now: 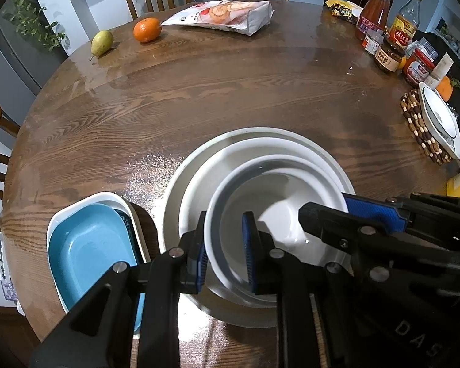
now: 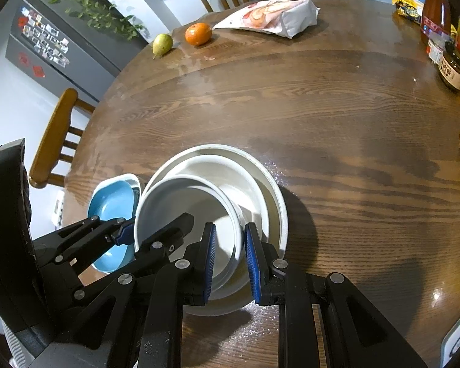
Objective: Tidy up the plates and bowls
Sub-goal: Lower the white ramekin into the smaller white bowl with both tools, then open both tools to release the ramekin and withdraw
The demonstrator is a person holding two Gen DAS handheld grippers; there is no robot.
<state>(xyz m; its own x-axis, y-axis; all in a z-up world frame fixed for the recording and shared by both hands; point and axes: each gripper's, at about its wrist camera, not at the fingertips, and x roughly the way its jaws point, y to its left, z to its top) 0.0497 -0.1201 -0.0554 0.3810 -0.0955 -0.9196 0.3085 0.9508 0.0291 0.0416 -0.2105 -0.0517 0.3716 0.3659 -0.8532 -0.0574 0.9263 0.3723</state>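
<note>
A stack of white round dishes sits on the wooden table: a wide plate (image 1: pixel 331 156), a deeper plate (image 1: pixel 205 178) and a white bowl (image 1: pixel 279 202) on top. My left gripper (image 1: pixel 225 251) has its jaws either side of the bowl's left rim with a visible gap. My right gripper (image 2: pixel 230 263) straddles the bowl's right rim (image 2: pixel 233 214), also with a gap; the stack shows there too (image 2: pixel 273 184). A blue dish (image 1: pixel 86 245) lies in a white rectangular dish (image 1: pixel 119 199) left of the stack.
A pear (image 1: pixel 101 42), an orange (image 1: pixel 147 29) and a snack bag (image 1: pixel 224 15) lie at the far edge. Bottles and jars (image 1: pixel 392 36) crowd the right side. Another white plate (image 1: pixel 441 122) rests on a beaded trivet (image 1: pixel 414 122). Chairs stand around the table.
</note>
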